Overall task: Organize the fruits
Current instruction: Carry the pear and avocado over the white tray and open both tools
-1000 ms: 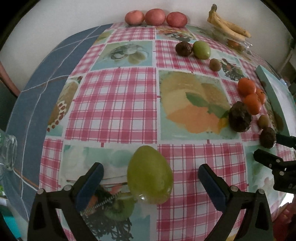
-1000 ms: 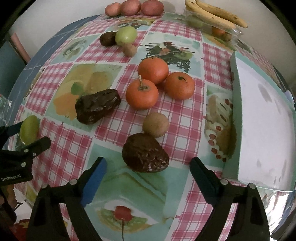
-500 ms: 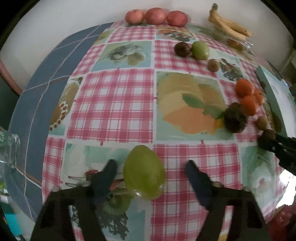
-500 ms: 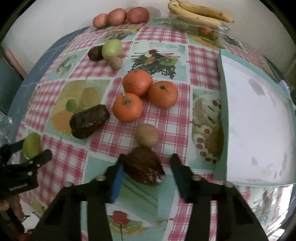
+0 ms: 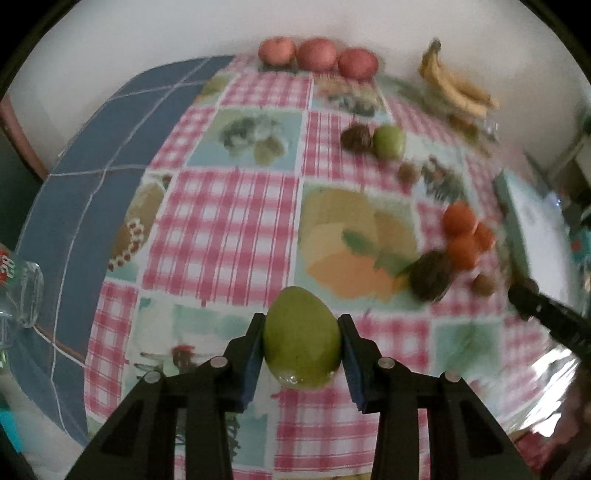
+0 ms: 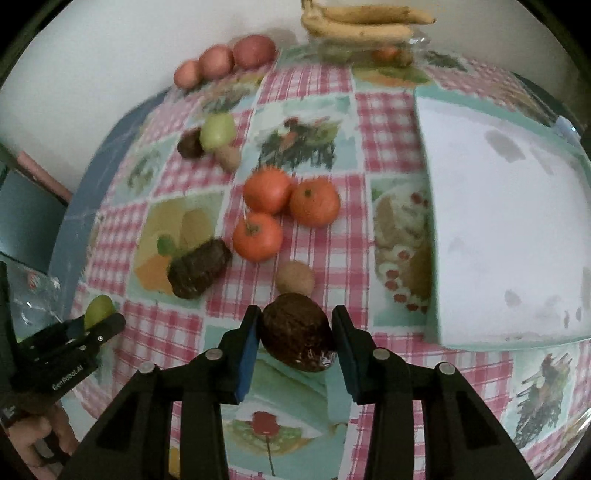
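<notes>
My left gripper [image 5: 301, 319] has a green mango-like fruit [image 5: 301, 336] between its blue pads, and its jaws are closing on it, just above the checked tablecloth [image 5: 229, 229]. My right gripper [image 6: 295, 312] is shut on a dark brown avocado [image 6: 295, 332], held off the cloth. In the right wrist view, the left gripper [image 6: 92, 328] with its green fruit [image 6: 98, 310] shows at the lower left. The right gripper's black finger [image 5: 532, 299] enters the left wrist view from the right edge, blurred.
Three oranges [image 6: 273, 214], another dark avocado [image 6: 199, 267] and a brown kiwi [image 6: 295, 277] lie mid-table. A green fruit [image 6: 218, 131] with small dark fruits sits farther back. Red fruits [image 6: 221, 61] and bananas [image 6: 362, 24] line the wall. A white board [image 6: 498, 240] lies right, a glass bottle [image 5: 18, 291] left.
Both grippers closed from wide open, the left on the green fruit and the right on the dark avocado. Both have risen from the table with their fruit.
</notes>
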Demonstrator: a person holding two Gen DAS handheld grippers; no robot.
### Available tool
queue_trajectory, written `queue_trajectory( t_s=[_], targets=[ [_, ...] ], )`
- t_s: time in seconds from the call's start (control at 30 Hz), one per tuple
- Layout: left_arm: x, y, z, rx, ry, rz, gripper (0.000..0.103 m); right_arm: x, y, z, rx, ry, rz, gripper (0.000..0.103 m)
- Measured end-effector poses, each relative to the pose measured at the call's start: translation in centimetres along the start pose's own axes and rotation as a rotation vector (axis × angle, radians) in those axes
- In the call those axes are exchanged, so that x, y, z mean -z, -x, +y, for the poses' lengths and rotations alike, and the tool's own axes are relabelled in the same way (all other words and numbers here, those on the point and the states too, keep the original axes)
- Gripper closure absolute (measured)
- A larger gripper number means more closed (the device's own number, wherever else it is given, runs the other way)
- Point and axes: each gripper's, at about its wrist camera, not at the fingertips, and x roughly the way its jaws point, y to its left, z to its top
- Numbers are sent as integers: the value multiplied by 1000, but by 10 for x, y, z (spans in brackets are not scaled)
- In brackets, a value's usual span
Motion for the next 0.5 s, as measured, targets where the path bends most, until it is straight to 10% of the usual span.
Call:
queue_trajectory(
  t_s=[0.5],
  targets=[
    [-80, 24, -138, 181, -84, -73, 62, -52, 46, -113, 276, -265, -157, 62]
  ],
)
